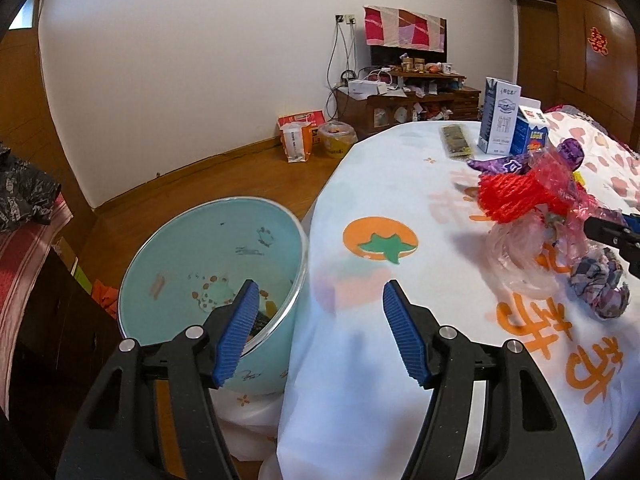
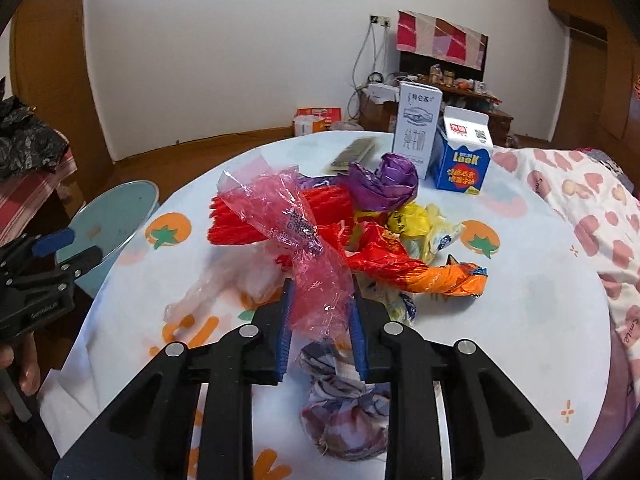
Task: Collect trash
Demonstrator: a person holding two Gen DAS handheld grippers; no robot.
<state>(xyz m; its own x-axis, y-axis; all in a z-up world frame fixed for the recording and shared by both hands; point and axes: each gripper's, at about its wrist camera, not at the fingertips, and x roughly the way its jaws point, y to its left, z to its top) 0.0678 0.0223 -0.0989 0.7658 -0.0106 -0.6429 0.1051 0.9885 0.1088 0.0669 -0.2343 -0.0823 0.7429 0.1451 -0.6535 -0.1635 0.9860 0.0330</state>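
My room is bright with soft daylight, and a window [image 1: 24,16] glows at the top left. The pictures bend round at the edges, with dark corners. The table [image 2: 520,320] shows only faint shadows, and things look a bit fuzzy.

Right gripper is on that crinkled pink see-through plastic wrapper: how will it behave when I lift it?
The crinkled pink see-through plastic wrapper is thin film, so it will probably droop and feel very light. It lies over the red ribbed bundle, so it may drag on that. The right gripper pinches only one end; glossy film could slip.
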